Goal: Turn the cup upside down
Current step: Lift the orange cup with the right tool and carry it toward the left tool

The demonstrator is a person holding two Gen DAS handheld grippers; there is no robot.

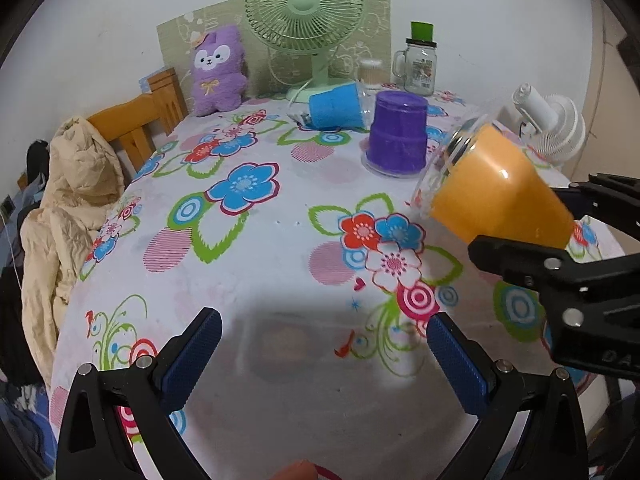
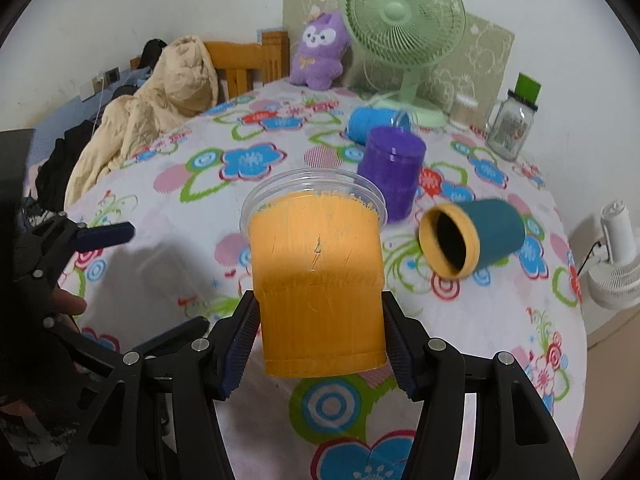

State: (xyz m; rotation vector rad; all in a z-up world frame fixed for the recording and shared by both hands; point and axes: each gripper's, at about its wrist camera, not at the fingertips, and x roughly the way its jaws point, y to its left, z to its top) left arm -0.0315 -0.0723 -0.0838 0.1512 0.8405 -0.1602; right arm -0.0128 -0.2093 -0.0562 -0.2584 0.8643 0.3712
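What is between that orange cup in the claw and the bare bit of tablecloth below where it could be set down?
Nothing visible. The right claw holds the orange cup tilted above the flowered tablecloth. The purple cup stands farther back, the teal cup lies off to the right, and the open left claw holds nothing.

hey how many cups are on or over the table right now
4. An orange cup held in the right gripper above the table; a purple cup upside down mid-table; a blue cup on its side behind it; a teal cup on its side to the right.
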